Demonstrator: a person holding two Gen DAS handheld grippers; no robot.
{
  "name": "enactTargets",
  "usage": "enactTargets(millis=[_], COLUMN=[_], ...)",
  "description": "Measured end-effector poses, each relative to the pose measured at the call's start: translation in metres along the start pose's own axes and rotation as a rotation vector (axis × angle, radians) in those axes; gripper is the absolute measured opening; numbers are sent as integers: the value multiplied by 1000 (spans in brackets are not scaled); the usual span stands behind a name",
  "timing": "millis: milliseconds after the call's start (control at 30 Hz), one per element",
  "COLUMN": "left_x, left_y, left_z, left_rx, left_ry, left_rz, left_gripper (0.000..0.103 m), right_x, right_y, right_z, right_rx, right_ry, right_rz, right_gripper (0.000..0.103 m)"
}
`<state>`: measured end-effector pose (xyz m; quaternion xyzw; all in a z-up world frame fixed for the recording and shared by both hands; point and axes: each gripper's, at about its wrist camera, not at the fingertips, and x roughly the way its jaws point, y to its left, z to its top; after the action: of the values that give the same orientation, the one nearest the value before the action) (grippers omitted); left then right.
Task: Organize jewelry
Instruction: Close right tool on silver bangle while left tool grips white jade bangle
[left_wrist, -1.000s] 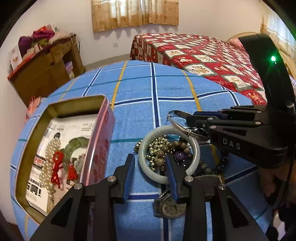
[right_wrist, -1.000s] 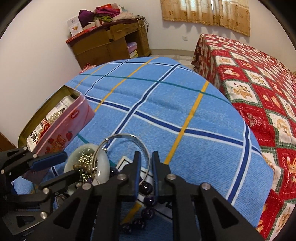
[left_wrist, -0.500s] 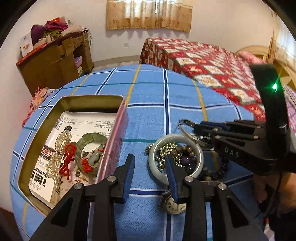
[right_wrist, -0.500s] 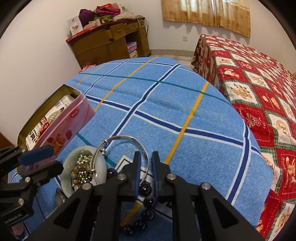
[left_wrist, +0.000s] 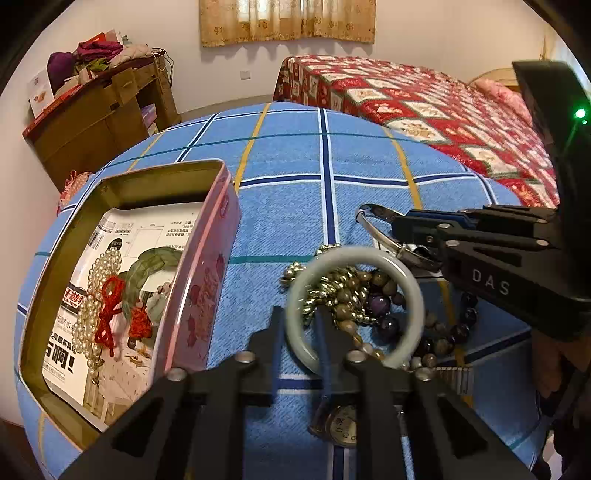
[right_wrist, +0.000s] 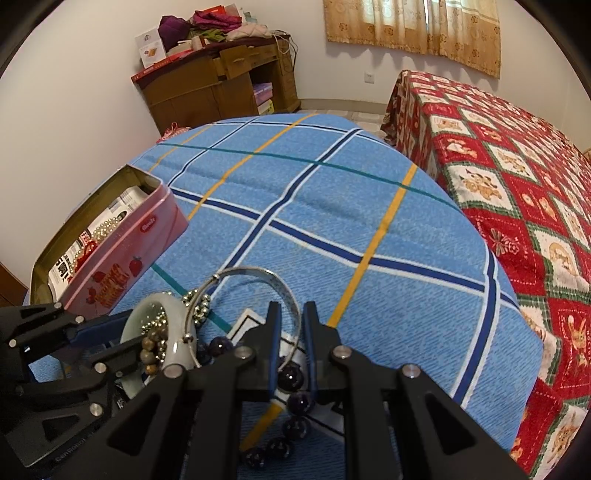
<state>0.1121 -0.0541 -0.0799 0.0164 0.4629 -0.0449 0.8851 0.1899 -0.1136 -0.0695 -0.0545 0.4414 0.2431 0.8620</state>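
A pale jade bangle (left_wrist: 410, 295) lies over a heap of gold and brown beads (left_wrist: 343, 291) on the blue checked cloth. My left gripper (left_wrist: 300, 321) is closing its jaws on the bangle's near rim, and the pads press it. In the right wrist view the jade bangle (right_wrist: 177, 325) stands tilted up in the left gripper (right_wrist: 125, 334). My right gripper (right_wrist: 292, 326) is shut on a thin silver bangle (right_wrist: 255, 273), held just above the cloth; the left wrist view shows that right gripper (left_wrist: 402, 230) and the silver bangle (left_wrist: 376, 232) beyond the heap.
An open pink tin (left_wrist: 207, 288) stands left of the heap, holding a pearl string (left_wrist: 98, 291), a green bracelet and red cords on printed paper. A watch (left_wrist: 343, 424) and dark beads (right_wrist: 291, 398) lie near me. A red quilted bed (left_wrist: 424, 103) and a wooden cabinet (left_wrist: 103, 118) stand behind.
My left jaws have narrowed onto the jade bangle's near rim, and the bangle has tipped up off the beads. The right gripper stays still with the silver bangle.
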Motion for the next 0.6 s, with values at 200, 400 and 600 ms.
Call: enactTargets(millis=[200,400,600], left_x=[-32,-44,-65], left_y=[0,3,10], left_z=[-9,-14,-12], left_rx=[11,8,0], left_ry=[-80,-105,-174], left_rz=[-44,-56,-62], left_gripper=[13,14,12], right_x=[0,0,0], right_y=[0,0,-1], right_z=[0,0,0], right_rx=[0,0,3], right_ry=[0,0,-1], right_rz=[0,0,5], right_gripper=[15,15,15])
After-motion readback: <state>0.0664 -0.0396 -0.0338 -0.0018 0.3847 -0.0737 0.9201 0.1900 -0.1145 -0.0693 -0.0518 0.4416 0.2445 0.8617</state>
